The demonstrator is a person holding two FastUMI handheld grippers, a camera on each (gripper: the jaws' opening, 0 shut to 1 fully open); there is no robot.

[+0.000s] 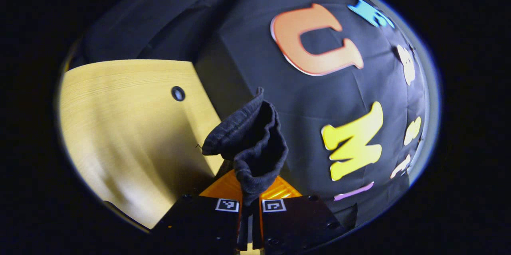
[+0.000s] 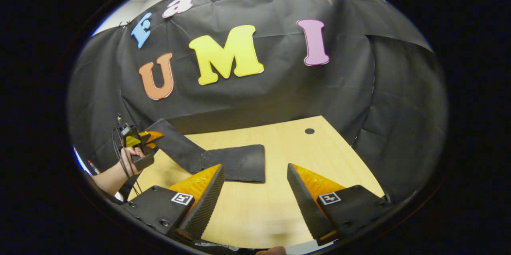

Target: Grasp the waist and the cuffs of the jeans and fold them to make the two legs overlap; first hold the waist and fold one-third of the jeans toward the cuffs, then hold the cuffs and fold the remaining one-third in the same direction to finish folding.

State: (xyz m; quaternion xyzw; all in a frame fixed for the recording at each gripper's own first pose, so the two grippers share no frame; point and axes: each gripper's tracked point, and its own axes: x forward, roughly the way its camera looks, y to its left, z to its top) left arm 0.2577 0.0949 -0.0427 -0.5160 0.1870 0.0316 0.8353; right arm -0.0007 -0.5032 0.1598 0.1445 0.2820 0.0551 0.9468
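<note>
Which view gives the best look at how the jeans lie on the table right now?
The right gripper view: the jeans lie partly folded on the table, one end lifted by the left gripper. The left gripper view gives a close-up of the bunched end between its fingers.

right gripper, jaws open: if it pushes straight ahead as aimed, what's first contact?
Likely the jeans: the right gripper points across bare table at their folded dark edge, which lies flat just past its jaws. Depth is unclear; a low, level push could meet the tabletop first. The left gripper holds their far end, off the line.
</note>
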